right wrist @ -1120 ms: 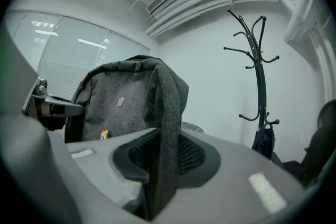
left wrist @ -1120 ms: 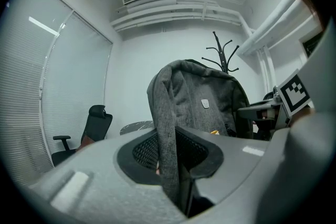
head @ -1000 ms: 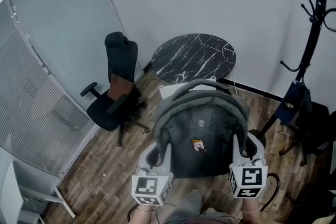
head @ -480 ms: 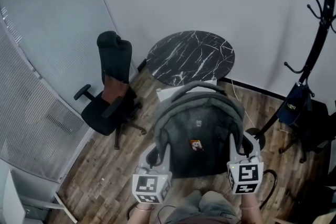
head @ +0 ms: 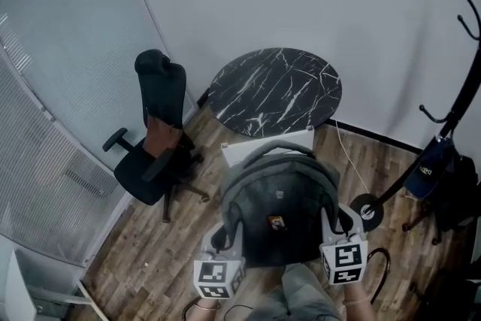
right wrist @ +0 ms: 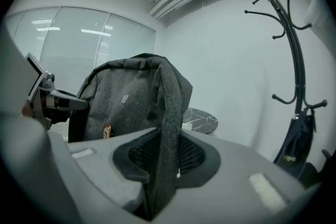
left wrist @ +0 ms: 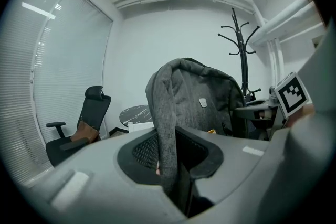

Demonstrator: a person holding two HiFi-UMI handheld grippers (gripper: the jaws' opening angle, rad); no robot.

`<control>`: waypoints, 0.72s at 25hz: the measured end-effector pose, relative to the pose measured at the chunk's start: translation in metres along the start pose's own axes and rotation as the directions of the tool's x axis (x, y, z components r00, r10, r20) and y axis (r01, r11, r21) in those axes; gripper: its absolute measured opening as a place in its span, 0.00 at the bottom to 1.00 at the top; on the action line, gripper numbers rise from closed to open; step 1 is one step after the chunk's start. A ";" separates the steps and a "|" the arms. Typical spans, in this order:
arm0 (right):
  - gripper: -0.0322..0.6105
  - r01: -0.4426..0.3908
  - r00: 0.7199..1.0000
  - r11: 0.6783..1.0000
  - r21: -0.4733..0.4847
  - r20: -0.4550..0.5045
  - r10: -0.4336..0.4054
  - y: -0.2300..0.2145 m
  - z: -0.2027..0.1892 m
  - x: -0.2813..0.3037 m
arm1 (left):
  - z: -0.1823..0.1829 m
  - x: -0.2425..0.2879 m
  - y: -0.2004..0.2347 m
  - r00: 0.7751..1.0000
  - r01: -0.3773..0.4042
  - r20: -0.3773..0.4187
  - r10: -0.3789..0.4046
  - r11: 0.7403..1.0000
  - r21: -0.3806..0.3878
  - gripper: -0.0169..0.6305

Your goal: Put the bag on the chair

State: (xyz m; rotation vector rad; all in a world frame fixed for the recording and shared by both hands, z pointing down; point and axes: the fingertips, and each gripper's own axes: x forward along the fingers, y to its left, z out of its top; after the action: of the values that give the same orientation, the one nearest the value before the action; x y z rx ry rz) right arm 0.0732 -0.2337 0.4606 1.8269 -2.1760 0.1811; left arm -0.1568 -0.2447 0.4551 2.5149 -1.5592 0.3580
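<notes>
Office corner: wood-plank floor [head: 143, 259], glass wall [head: 52, 131] hung with blinds, plain white walls. Grey bag [head: 279, 210] up in the air over that floor, upright, small badge on the face turned toward the person. Hangs between the two claws and touches nothing else. Left strap [left wrist: 167, 123] straight down between the jaws of the left claw [left wrist: 170, 162], clamped there. Right strap [right wrist: 169, 128] pinched the same way in the right claw [right wrist: 167, 165], jaws pressed onto the fabric from both sides. Bag body just ahead of both claws, each strap arching up from the jaws and over the top of the bag.

Claws side by side low in the head view, one at each lower corner of the bag, aimed forward and slightly downward. Marker cubes [head: 219, 278] facing up, wrists just below them at the frame edge, trouser leg [head: 301, 297] between the two hands.

Black chair [head: 150, 162] well apart from the bag, off to its left in the head view, with a brown item [head: 160, 137] lying on it. Round dark marble table [head: 274, 90] beyond the bag, white box [head: 259, 146] under its near edge, partly hidden by the bag. Black coat stand [right wrist: 298, 71] at far right, with a blue bag [head: 427, 171] hanging on it.
</notes>
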 end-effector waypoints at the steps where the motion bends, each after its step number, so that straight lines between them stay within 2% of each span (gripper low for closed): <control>1: 0.18 -0.008 1.000 1.000 0.000 -0.007 0.008 -0.001 -0.003 0.008 | -0.004 0.006 0.002 1.000 -0.005 -0.009 0.005 1.000 -0.001 0.15; 5: 0.18 -0.040 0.999 0.999 -0.002 -0.026 0.040 -0.008 -0.017 0.040 | -0.020 0.035 0.010 0.999 -0.032 -0.043 0.031 0.999 -0.021 0.15; 10: 0.18 -0.073 0.996 0.997 -0.020 -0.061 0.071 -0.017 -0.038 0.075 | -0.042 0.069 0.014 0.997 -0.010 -0.076 0.005 0.998 -0.065 0.15; 18: 0.18 -0.133 0.982 0.990 -0.042 -0.137 0.127 -0.018 -0.070 0.118 | -0.082 0.109 0.028 0.991 -0.047 -0.131 0.033 0.993 -0.106 0.15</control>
State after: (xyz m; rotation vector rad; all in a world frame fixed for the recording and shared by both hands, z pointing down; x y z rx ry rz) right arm 0.0826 -0.3287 0.5614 1.5983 -2.1860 0.2659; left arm -0.1446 -0.3294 0.5648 2.3321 -1.5385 0.4201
